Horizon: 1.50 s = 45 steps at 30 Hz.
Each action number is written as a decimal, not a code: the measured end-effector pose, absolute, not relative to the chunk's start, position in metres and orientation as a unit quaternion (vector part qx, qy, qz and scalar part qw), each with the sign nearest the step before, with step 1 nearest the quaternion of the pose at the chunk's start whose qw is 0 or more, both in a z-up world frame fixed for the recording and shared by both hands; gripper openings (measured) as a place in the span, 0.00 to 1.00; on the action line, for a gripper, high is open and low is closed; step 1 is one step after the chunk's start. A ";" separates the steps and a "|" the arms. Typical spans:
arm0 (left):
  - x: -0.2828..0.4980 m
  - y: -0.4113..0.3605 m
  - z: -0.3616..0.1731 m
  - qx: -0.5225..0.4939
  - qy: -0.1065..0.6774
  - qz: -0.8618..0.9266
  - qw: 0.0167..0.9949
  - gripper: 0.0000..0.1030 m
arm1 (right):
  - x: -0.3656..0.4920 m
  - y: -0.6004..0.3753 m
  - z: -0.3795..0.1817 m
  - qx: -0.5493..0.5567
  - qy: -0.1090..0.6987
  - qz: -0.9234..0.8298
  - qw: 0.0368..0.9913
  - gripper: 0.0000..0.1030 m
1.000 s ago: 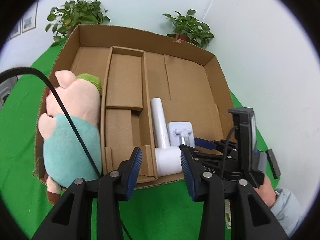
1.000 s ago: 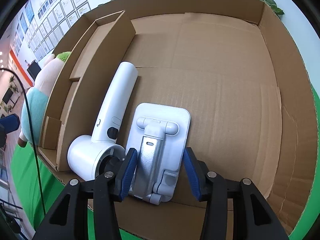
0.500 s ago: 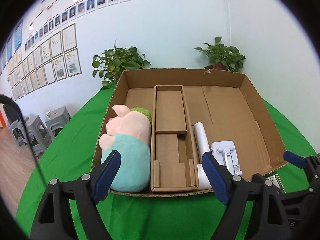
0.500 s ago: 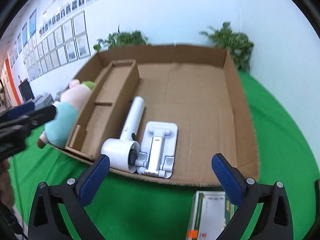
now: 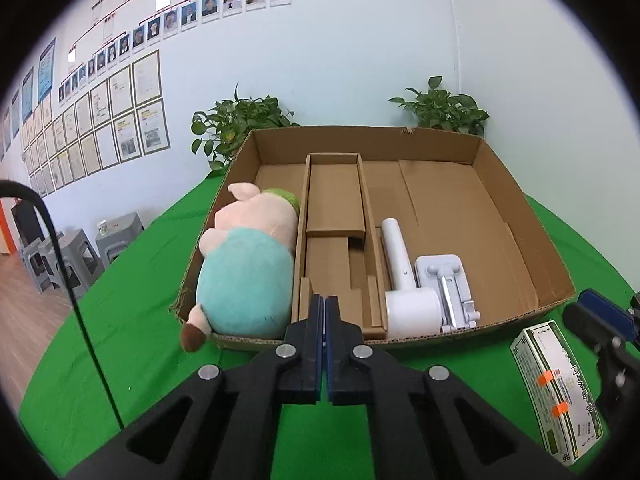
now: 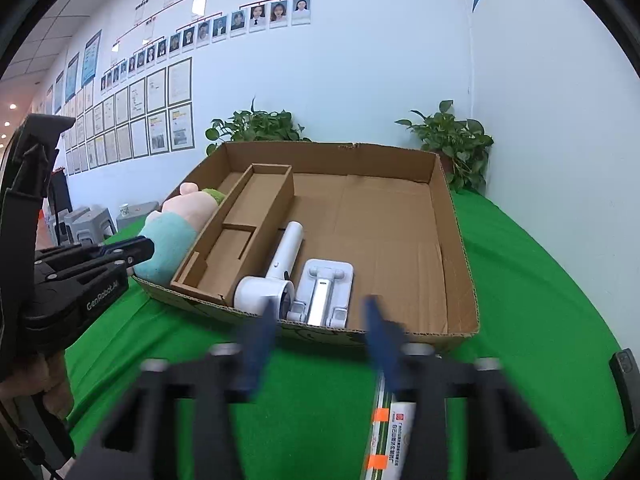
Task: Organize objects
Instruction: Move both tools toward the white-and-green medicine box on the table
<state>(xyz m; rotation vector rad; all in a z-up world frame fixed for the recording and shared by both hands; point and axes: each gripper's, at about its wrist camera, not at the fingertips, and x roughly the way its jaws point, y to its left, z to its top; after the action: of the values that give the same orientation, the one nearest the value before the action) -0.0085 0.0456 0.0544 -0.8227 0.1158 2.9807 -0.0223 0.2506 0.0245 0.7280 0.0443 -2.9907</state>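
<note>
An open cardboard box (image 5: 360,132) on the green table holds a plush pig (image 5: 248,280) at its left, a white hair dryer (image 5: 404,296) and a white folding stand (image 5: 444,276). My left gripper (image 5: 323,312) hovers before the box's near wall, jaws closed together on nothing. My right gripper (image 6: 320,332) is blurred, its jaws closing but still apart and empty, above the table in front of the stand (image 6: 324,288). A green and white carton (image 6: 386,440) lies under it, outside the box.
A narrow cardboard divider tray (image 5: 336,208) sits inside the box between the pig and the dryer. Two potted plants (image 5: 244,120) stand behind the box against the wall. Grey stools (image 5: 80,248) stand off the table's left edge.
Both grippers pulled back from the box and tilted up. The right one left the stand in the box. Both jaws opened wide; the left then shut and the right narrowed.
</note>
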 end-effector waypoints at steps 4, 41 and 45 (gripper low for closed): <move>0.001 0.044 0.057 -0.248 0.038 0.968 0.006 0.19 | -0.016 0.253 0.026 0.224 0.012 -0.974 0.026 0.11; 0.008 0.051 0.042 -0.287 0.023 0.955 0.065 0.89 | -0.023 0.265 -0.009 0.272 -0.016 -0.961 0.038 1.00; -0.002 0.048 0.024 -0.343 0.010 0.934 0.097 0.89 | -0.018 0.290 -0.031 0.317 -0.020 -0.948 -0.001 1.00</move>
<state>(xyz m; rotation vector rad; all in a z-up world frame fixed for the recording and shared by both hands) -0.0016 0.0476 0.0237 -1.0148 0.0287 2.7670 -0.0178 0.2902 -0.0314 0.9973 -0.0643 -2.9813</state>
